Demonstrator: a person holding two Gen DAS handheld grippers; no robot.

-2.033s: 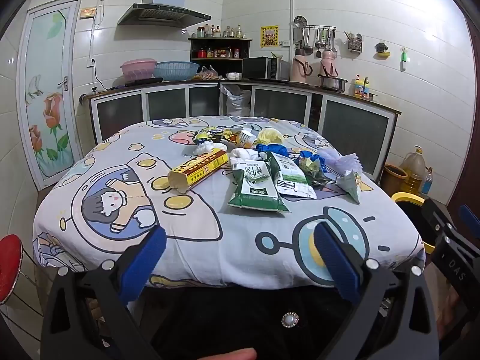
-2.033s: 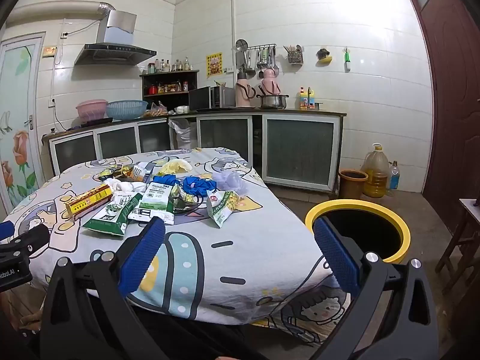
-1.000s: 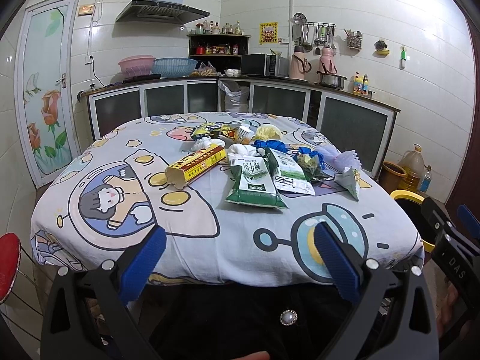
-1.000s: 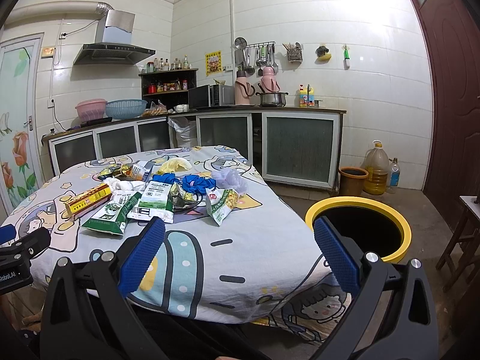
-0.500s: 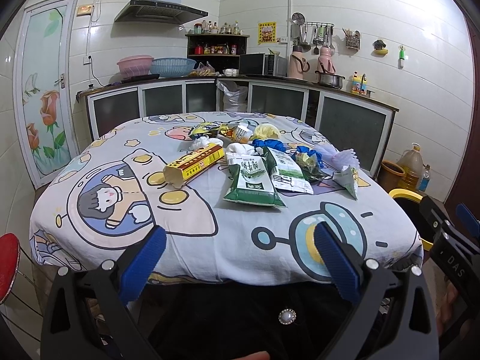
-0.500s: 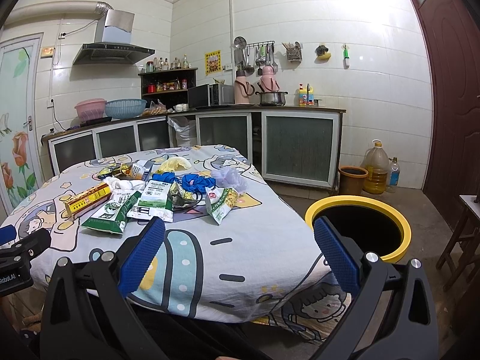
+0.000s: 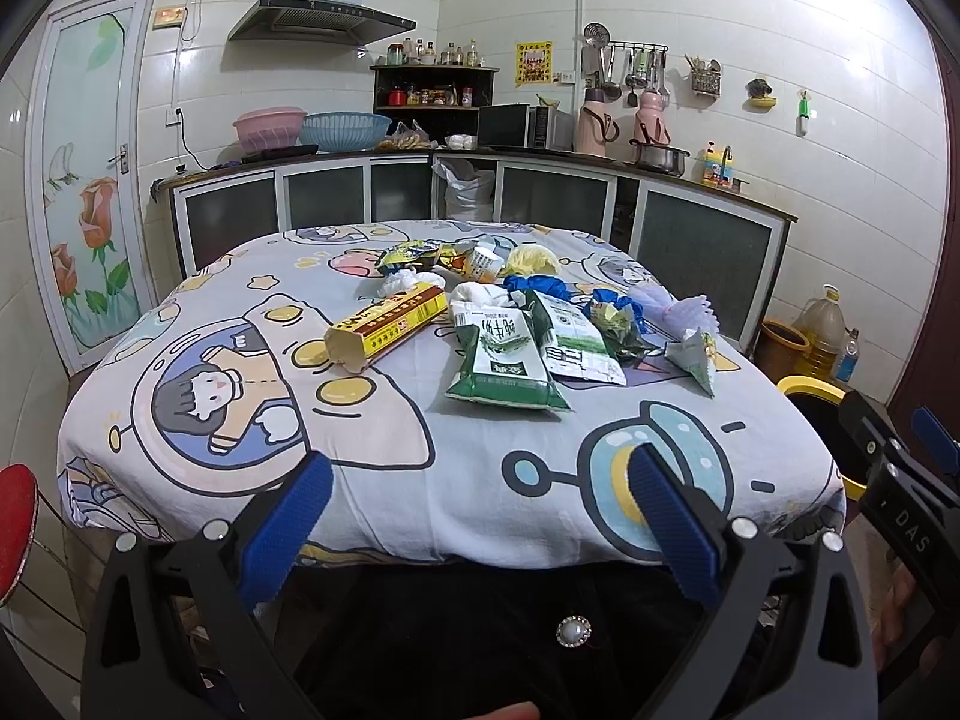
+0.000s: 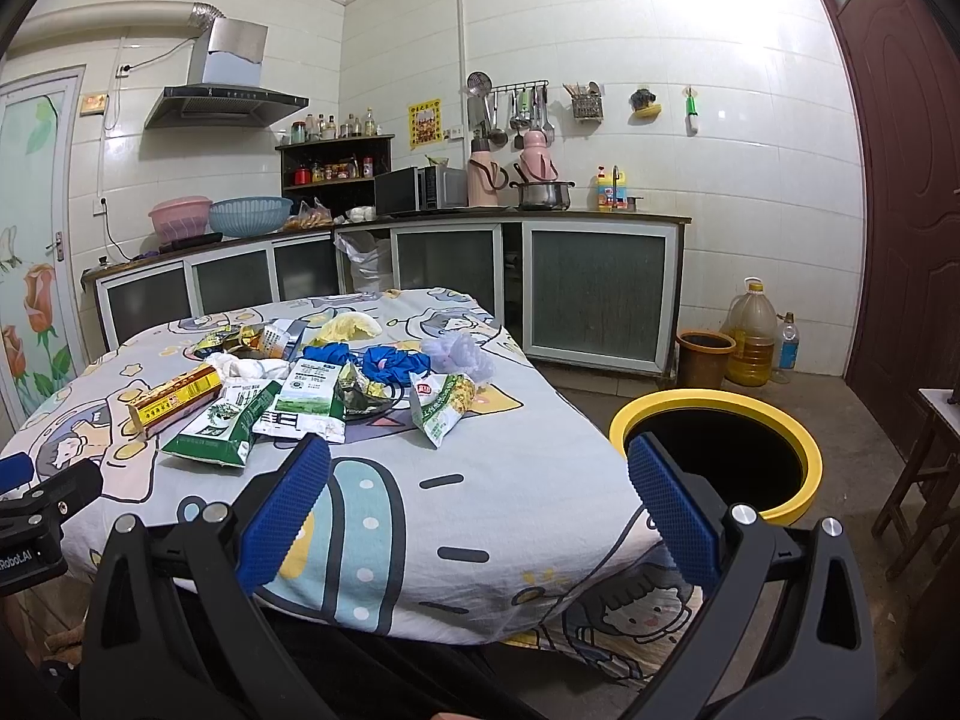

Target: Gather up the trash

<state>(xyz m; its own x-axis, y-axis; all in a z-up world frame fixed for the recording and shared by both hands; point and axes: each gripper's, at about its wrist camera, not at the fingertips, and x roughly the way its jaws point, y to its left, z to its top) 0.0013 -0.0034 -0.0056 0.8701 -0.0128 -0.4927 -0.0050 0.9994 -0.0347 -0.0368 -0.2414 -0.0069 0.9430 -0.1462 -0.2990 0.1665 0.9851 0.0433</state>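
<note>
Since nothing's been picked up yet, the whole trash pile (image 7: 504, 312) is sitting around the middle of the table (image 7: 420, 480), toward its far side. Nearest the front edge is the green milk pouch (image 7: 504, 360), with a white-and-green pouch (image 7: 570, 342) touching it on the bin side. On the other side of the green pouch lies the long yellow box (image 7: 387, 327). A green snack bag (image 8: 441, 405) lies closest to the bin, with blue wrappers (image 8: 384, 360), a purplish plastic bag (image 8: 459, 354) and some crumpled white tissue (image 7: 480, 294) behind all that, plus more wrappers at the back I can't make out.

The yellow-rimmed bin (image 8: 717, 456) stands on the floor just beside the table, and as far as I can see inside, it's dark, so can't tell if anything's in there.

Left gripper (image 7: 480, 504) hangs off the near table edge with its blue pads wide apart and nothing between them. Right gripper (image 8: 480, 492) is the same deal: spread, empty, between table corner and bin.

So I'd call it basically zero progress, everything's left to collect.
</note>
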